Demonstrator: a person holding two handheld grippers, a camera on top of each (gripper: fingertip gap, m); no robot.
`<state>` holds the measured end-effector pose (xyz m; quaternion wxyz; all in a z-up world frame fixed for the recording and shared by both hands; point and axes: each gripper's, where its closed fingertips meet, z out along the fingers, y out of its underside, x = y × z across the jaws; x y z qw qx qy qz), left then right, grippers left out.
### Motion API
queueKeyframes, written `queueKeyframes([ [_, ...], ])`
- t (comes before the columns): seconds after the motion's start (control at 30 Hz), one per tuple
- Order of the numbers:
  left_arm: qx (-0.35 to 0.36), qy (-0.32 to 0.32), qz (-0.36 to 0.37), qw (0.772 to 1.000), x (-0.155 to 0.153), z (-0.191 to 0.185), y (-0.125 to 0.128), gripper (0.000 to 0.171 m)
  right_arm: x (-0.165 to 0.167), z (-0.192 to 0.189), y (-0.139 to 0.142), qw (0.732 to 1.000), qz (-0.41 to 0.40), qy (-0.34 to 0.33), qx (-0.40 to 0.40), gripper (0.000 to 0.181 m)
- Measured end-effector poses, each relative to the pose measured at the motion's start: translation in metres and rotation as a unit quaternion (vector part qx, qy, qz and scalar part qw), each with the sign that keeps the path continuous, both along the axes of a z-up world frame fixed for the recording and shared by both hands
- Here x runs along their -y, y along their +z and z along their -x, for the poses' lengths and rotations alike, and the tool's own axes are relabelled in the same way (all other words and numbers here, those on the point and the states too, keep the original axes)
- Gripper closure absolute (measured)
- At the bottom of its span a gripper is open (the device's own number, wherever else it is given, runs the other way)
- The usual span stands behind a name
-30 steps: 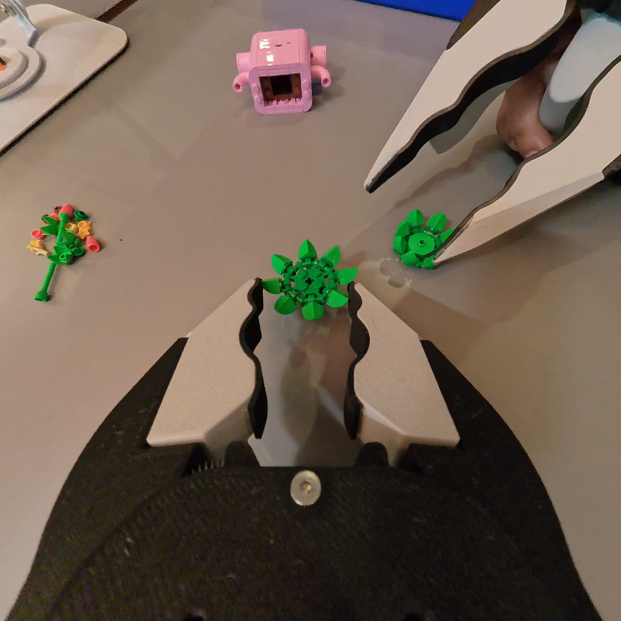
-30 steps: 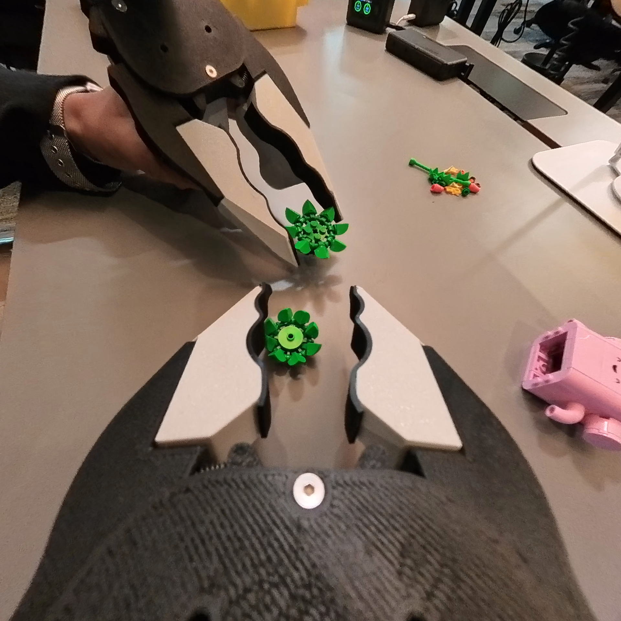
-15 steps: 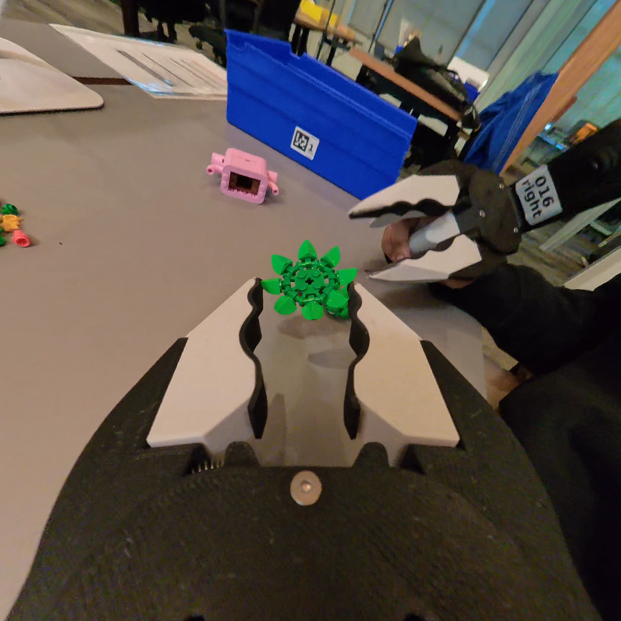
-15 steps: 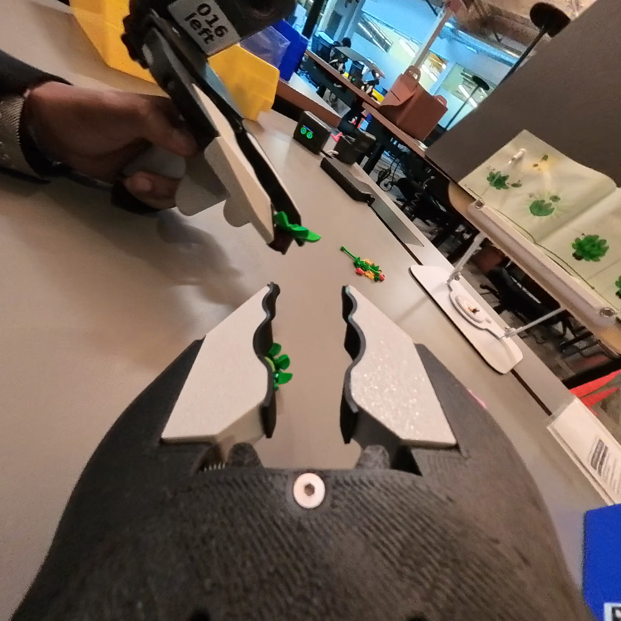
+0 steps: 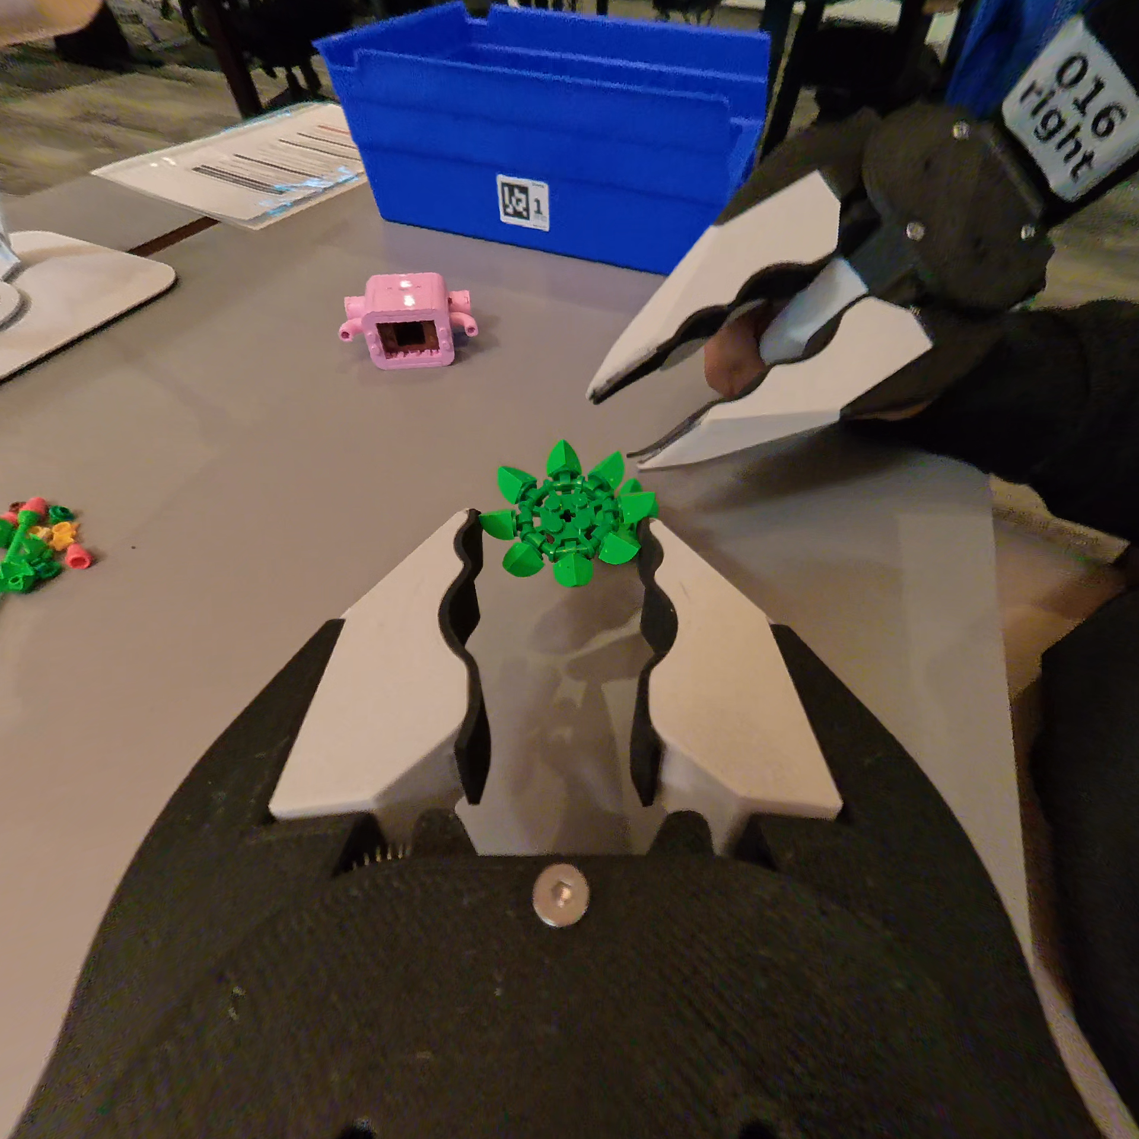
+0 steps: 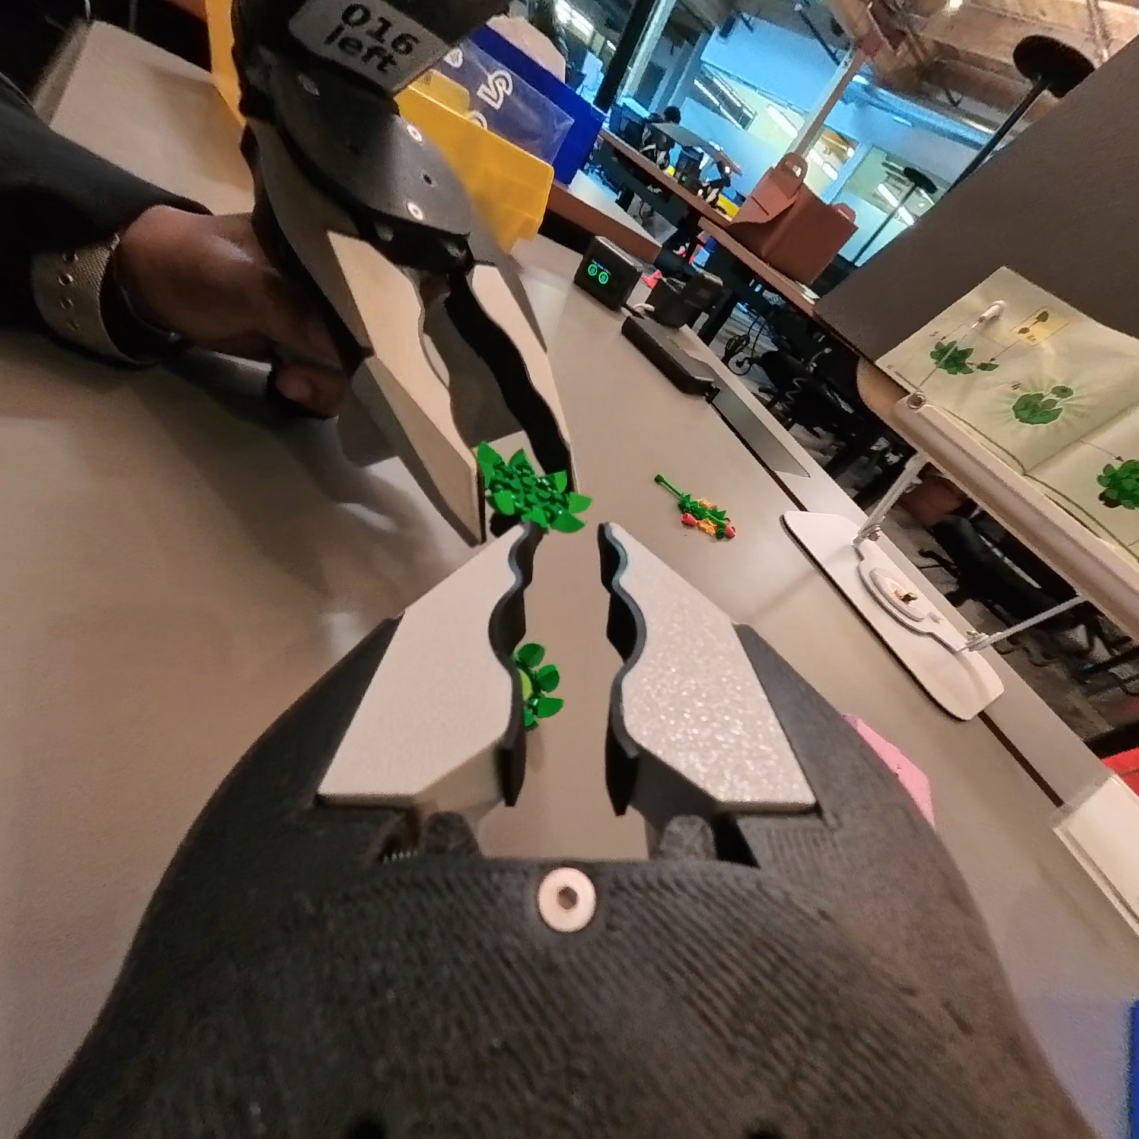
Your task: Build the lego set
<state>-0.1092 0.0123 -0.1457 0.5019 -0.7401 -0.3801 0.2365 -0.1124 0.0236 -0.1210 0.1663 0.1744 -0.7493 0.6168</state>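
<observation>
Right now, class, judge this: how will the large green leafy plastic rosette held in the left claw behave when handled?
The large green leafy plastic rosette probably stays stiff: it keeps its shape across the left claw. It looks light, held only at its edges. Its many small clipped-on leaves may pop off or swivel if squeezed hard.

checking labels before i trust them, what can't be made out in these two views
- Small rosette: right wrist view, half hidden behind the right tool's finger; whether it lies on the table or is touched cannot be told.
- Big rosette: its contact with the left tool is covered by its own leaves.
- Loose pieces: left wrist view, cut off by the left edge.
- Pink block: right wrist view, mostly behind the tool body.
</observation>
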Motion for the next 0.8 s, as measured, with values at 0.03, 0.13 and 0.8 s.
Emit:
queueKeyframes([
  [0.03,0.001,-0.001,0.008,1.0,-0.001,0.0,-0.002,0.122,0.0,-0.001,0.0,1.0,0.0,0.004,0.005,0.164],
  [0.13,0.009,0.011,0.019,1.0,0.001,0.003,-0.005,0.122,0.001,-0.004,-0.009,0.999,-0.025,0.018,0.024,0.166],
  [0.8,0.032,-0.014,0.016,0.999,-0.008,-0.002,-0.01,0.122,0.004,-0.009,-0.021,0.997,-0.049,0.013,-0.055,0.174],
])
